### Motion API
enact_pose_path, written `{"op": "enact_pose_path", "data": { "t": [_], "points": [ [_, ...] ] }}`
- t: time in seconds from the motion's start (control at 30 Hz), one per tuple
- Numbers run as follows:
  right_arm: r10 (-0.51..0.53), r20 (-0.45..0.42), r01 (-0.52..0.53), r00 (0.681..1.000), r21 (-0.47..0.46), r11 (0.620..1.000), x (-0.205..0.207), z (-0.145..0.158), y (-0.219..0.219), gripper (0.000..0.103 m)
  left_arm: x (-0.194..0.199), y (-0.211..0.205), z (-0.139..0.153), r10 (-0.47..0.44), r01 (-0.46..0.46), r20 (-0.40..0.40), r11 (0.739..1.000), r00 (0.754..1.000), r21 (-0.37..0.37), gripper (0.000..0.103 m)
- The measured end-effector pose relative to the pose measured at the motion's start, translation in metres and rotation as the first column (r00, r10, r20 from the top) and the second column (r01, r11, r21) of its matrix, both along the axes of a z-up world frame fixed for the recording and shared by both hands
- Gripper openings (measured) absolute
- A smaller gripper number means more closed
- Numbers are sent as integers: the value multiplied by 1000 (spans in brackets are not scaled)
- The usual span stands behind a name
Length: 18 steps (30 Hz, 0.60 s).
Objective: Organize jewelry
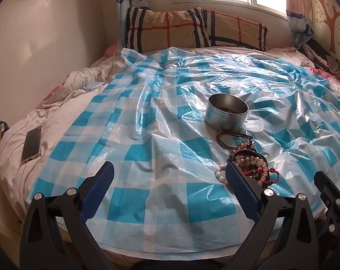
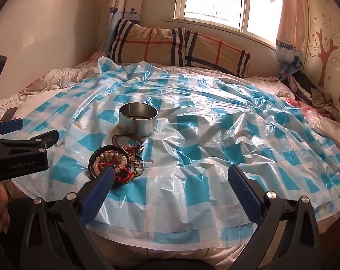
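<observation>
Left wrist view: jewelry pile (image 1: 251,166) lies just in front of the tin (image 1: 226,114) on the checked sheet (image 1: 147,135), touching neither spread-wide, empty gripper, left gripper (image 1: 170,175) and right gripper (image 2: 170,177) about equally near

A round metal tin (image 1: 226,115) stands upright and open on the blue-and-white checked plastic sheet (image 1: 147,148) spread over the bed; something dark lies at its bottom, too dim to identify. Just in front of it a dark cord necklace (image 1: 232,138) lies looped on the sheet, with a small pendant. Nearer still sits a tangled heap of jewelry (image 2: 116,163): pale bead bracelets, a dark beaded ring around them and red braided cords, piled together. A white bead strand (image 1: 221,175) trails off the heap's edge.
</observation>
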State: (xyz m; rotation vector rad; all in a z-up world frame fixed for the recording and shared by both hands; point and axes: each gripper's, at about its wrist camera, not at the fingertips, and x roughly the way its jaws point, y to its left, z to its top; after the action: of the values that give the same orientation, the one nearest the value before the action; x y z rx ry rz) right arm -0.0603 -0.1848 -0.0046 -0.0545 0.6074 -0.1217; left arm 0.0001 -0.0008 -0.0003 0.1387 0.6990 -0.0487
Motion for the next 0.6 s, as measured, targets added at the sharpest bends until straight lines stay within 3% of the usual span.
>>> {"op": "enact_pose_path", "data": {
  "t": [0.33,0.6],
  "points": [
    [6,5,-7,1000,86,996,0,1,-14,97,1,-4,5,0,0,-4,1000,1000,6,95],
    [3,5,-4,1000,93,996,0,1,-16,97,4,-13,6,2,-2,-8,1000,1000,-5,95]
  ]
}}
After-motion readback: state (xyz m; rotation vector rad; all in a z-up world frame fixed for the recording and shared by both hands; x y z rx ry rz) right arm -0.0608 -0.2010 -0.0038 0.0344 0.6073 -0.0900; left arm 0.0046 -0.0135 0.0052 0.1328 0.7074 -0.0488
